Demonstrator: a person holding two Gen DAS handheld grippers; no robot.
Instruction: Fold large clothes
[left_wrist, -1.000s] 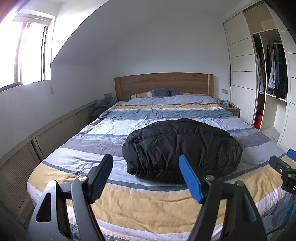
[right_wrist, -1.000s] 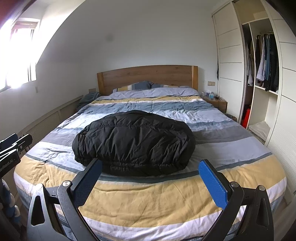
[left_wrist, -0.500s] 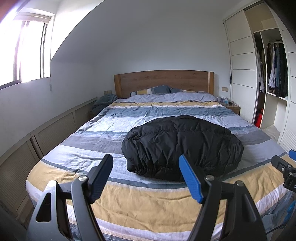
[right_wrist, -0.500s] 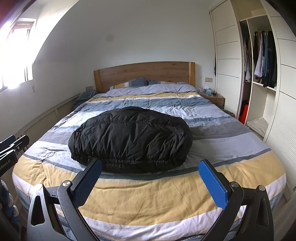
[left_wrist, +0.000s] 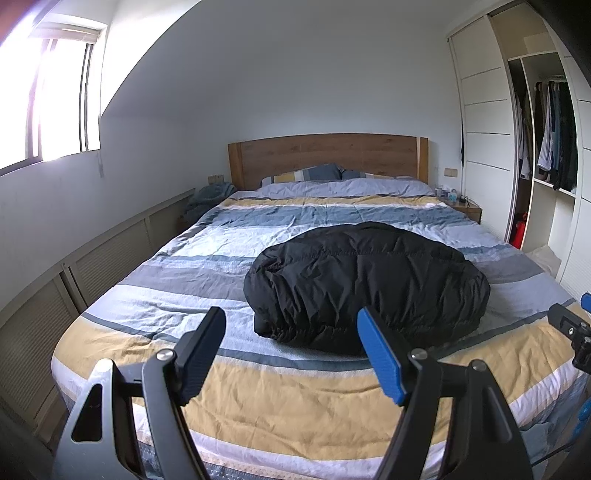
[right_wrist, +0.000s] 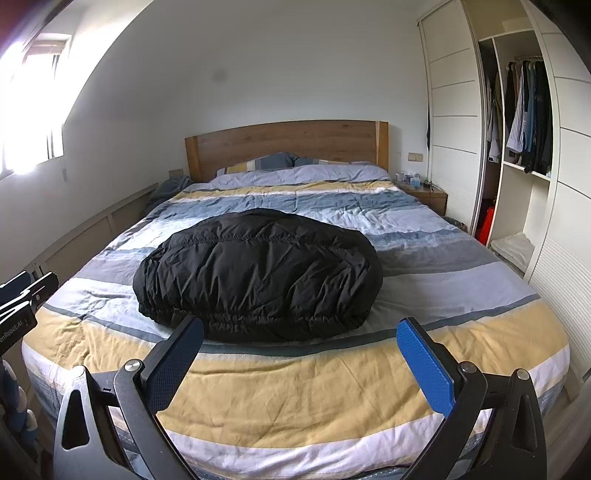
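Black and puffy, the big folded jacket (left_wrist: 365, 284) lay in a rounded heap on the striped bed cover (left_wrist: 295, 398). It sat near the middle of the bed, a bit closer to the foot end, with its gathered hem facing you. The cover had yellow, white, grey and blue stripes, and it was a little wrinkled.

You held your left gripper (left_wrist: 291, 350) above the foot of the bed. Its two fingers stood wide apart, and nothing was between them. One pad (left_wrist: 380, 356) was bright blue, and the other looked dark. The gripper did not touch the jacket.

You held your right gripper (right_wrist: 299, 354) above the foot of the bed too. Its fingers were spread even wider, and they held nothing. The jacket lay just past the tips, apart from them.

In the left view, a bit of your right gripper showed at the right edge. In the right view, a bit of your left gripper showed at the left edge.

Behind the jacket stood the brown wooden headboard (right_wrist: 288, 144), with striped pillows (right_wrist: 258, 164) in front of it. On the right was the open white wardrobe (right_wrist: 517, 122) with clothes hanging inside. On the left, a bright window (left_wrist: 55, 99) let in light.
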